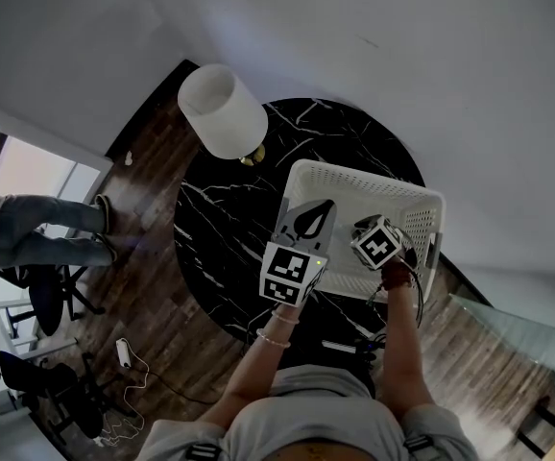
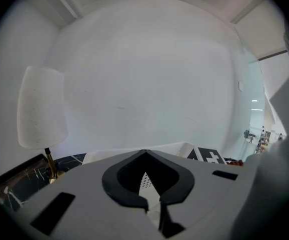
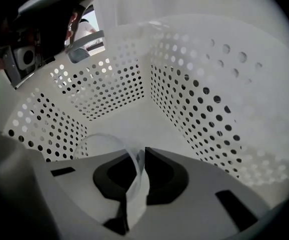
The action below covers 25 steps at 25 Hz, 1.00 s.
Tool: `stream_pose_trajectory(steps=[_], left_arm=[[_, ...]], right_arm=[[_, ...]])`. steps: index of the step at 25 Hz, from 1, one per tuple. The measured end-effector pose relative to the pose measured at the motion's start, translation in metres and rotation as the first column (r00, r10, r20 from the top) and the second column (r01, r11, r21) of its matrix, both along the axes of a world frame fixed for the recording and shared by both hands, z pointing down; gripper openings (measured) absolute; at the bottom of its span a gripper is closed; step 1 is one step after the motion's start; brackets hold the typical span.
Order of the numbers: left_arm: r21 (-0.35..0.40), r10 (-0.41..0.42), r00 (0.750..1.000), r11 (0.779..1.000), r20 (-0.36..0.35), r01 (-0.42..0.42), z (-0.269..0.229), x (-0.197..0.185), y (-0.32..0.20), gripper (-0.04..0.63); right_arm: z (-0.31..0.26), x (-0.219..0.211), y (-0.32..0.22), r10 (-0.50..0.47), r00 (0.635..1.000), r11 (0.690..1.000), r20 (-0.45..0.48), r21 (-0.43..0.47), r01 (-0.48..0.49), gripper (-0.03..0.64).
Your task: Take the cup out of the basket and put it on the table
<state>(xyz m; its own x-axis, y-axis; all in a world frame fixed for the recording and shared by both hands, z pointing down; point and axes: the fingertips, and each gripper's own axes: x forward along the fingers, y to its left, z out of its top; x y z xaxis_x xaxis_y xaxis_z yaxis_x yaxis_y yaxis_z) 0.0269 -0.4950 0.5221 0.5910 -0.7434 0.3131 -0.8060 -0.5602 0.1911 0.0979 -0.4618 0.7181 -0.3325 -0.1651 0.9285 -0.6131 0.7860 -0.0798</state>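
Inside the white perforated basket, at the right side of the black marble bench, the clear cup is found low down beside a perforated wall. Its thin wall is pinched between the jaws of the right tool, seemingly with one jaw inside the cup and one outside. The left tool is held just over the basket's near left edge with its jaws pressed together on nothing, so the basket is not steadied by it. Several slips can be expected from here. Only a narrow strip of smooth, flexible plastic is gripped, so the wall may be buckled by too hard a squeeze. If the squeeze is too light, the cup may be let slide out and dropped back into the basket. Held by one side, the cup is likely to hang tilted, and its rim could be caught on the wall close beside it as it is raised. The basket looks light, so it could then be dragged or tipped along with the cup. On the way to the bare part of the bench at the left, the raised left tool could be struck. The lamp at the far left edge should be given room when the cup is set down.
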Motion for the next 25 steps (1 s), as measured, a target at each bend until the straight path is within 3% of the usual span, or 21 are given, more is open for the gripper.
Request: stream_pose_trajectory(steps=[2, 6, 25], left_arm=[[0.000, -0.001, 1.000, 1.000, 0.006, 0.001, -0.001, 0.000, 0.001, 0.005], [0.002, 0.000, 1.000, 1.000, 0.014, 0.000, -0.001, 0.000, 0.002, 0.005], [0.029, -0.018, 1.000, 0.999, 0.016, 0.017, -0.014, -0.006, 0.011, 0.005]], right_arm=[[0.000, 0.000, 0.005, 0.028, 0.999, 0.999, 0.036, -0.027, -0.027, 0.032], [-0.002, 0.003, -0.004, 0.050, 0.996, 0.998, 0.079, 0.024, -0.052, 0.031], [-0.047, -0.007, -0.009, 0.147, 0.957, 0.982, 0.251, 0.075, -0.171, 0.031]])
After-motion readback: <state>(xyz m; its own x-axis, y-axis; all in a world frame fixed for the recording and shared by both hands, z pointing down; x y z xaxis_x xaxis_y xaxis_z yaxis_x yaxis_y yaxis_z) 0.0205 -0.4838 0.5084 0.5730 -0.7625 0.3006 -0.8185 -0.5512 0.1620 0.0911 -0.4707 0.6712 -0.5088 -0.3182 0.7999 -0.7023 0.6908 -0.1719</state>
